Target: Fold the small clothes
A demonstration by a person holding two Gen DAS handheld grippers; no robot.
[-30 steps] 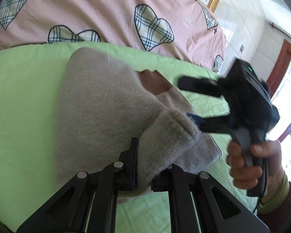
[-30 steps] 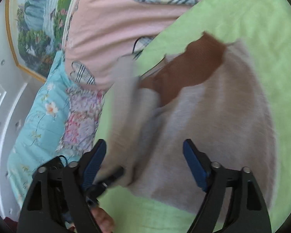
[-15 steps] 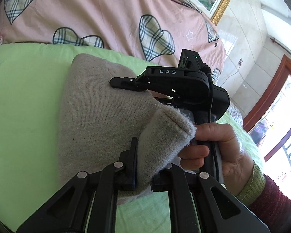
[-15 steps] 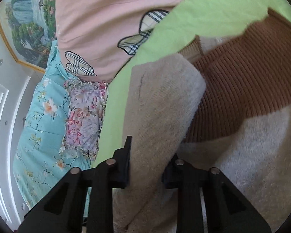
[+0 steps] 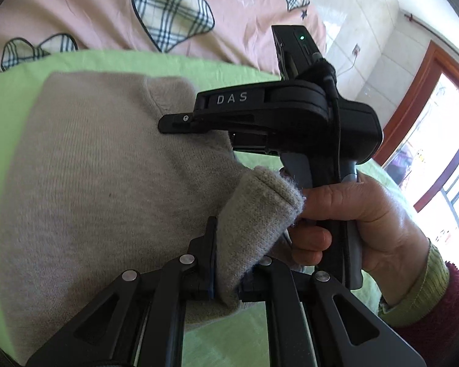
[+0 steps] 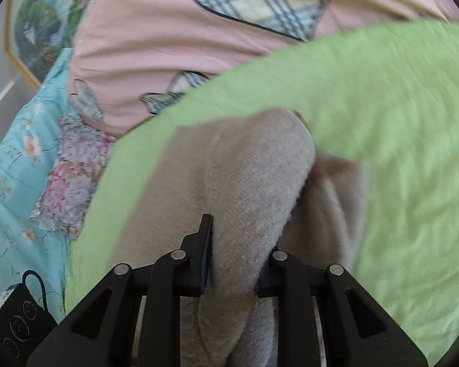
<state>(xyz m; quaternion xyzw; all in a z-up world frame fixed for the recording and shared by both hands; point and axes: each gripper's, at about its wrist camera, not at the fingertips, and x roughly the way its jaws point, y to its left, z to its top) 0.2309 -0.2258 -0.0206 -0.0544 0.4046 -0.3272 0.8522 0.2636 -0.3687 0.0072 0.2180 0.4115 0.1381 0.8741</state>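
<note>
A beige knit sweater [image 5: 91, 168] lies on the green sheet [image 5: 9, 91]. My left gripper [image 5: 232, 253] is shut on a thick rounded fold of it, which sticks up between the fingers. My right gripper [image 5: 174, 124], held by a hand [image 5: 352, 208], reaches in from the right over the sweater's upper edge. In the right wrist view the right gripper [image 6: 235, 244] is shut on another bunched fold of the sweater [image 6: 260, 159], lifted off the sheet [image 6: 397, 122]. The brown collar is hidden.
A pink quilt [image 5: 91, 9] with plaid hearts runs along the far side of the sheet. A blue floral pillow [image 6: 21, 153] and a small black object [image 6: 18, 315] lie at the left. A framed painting [image 6: 46, 15] hangs beyond. A wood-framed glass door [image 5: 428, 122] stands at the right.
The right gripper's jaws went from wide apart to shut on a sweater fold, then carried it leftward over the brown collar. The left gripper kept its grip.
</note>
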